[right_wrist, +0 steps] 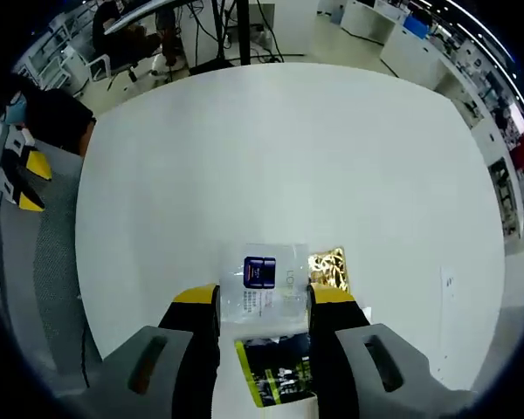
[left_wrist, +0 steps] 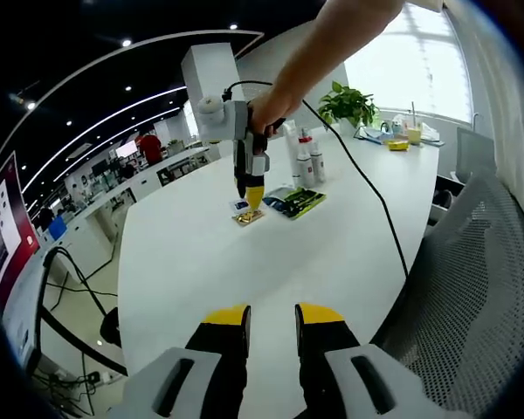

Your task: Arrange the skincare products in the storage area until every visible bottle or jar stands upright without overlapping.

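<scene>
In the left gripper view, three white bottles [left_wrist: 306, 159] stand upright at the far side of the white round table [left_wrist: 244, 262]. A person's hand holds my right gripper [left_wrist: 254, 197] pointing down just above a small clear sachet [left_wrist: 244, 214]. My left gripper [left_wrist: 272, 316] is open over the near table edge, holding nothing. In the right gripper view, my right gripper [right_wrist: 264, 298] is open, its jaws straddling the clear sachet [right_wrist: 264, 292] printed with a blue jar. A gold foil packet [right_wrist: 329, 266] lies next to it and a green-black packet [right_wrist: 278, 375] lies nearer.
The green-black packet [left_wrist: 295, 202] lies flat near the bottles. A potted plant [left_wrist: 349, 105] and small items [left_wrist: 400, 140] sit at the table's far end. A grey mesh chair [left_wrist: 472, 288] stands at the right. A black cable [left_wrist: 367, 188] crosses the table. My left gripper [right_wrist: 16, 175] shows beside the chair.
</scene>
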